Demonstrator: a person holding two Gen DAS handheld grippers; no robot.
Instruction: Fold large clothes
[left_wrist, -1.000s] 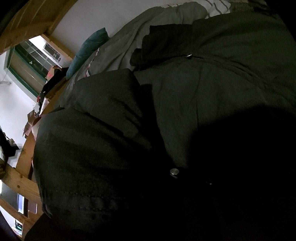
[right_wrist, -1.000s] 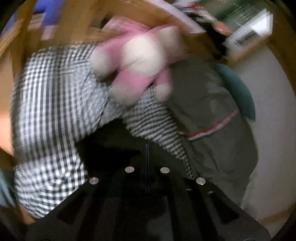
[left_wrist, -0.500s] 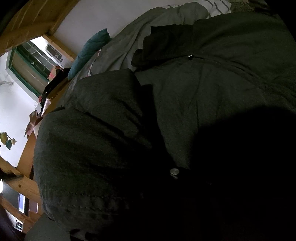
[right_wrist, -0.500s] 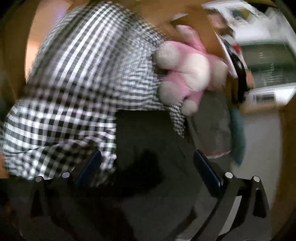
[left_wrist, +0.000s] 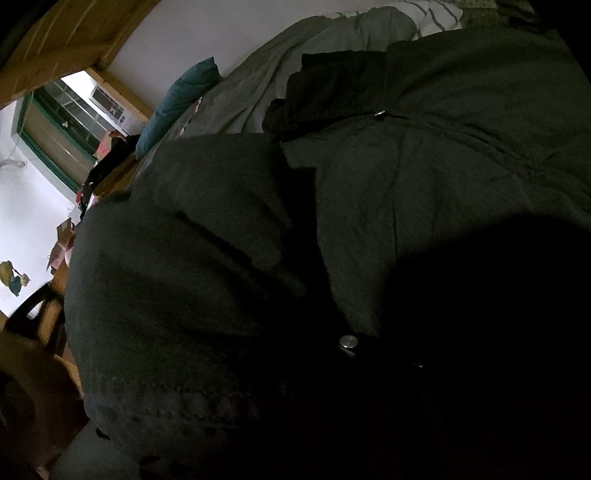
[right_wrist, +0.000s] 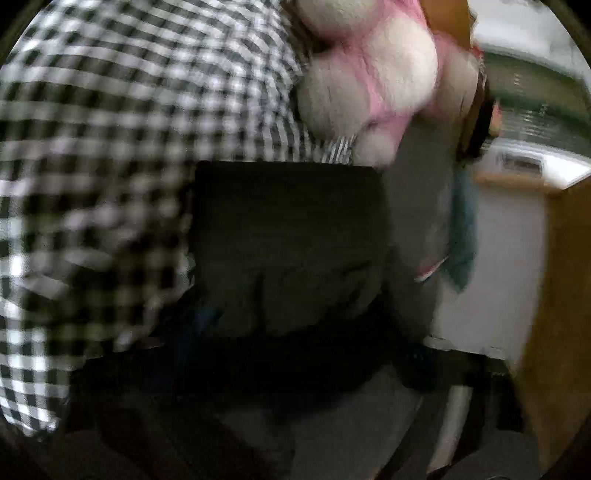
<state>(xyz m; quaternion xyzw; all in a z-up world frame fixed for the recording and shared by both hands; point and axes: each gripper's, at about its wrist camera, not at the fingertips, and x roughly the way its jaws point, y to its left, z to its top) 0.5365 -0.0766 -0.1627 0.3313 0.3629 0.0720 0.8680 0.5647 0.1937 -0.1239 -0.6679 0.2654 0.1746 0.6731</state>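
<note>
Jacket (left_wrist: 424, 206) fills our left view, sleeve fold at nine o'clock; we should flatten creases before folding. Either tongs' state? We cannot tell, too dark.

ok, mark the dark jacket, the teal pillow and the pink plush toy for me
dark jacket (left_wrist: 424, 192): left wrist view, on the front panel.
teal pillow (left_wrist: 181, 99): left wrist view, middle of the cushion by the wall.
pink plush toy (right_wrist: 384, 74): right wrist view, on its pink-and-white body; blurred.
</note>
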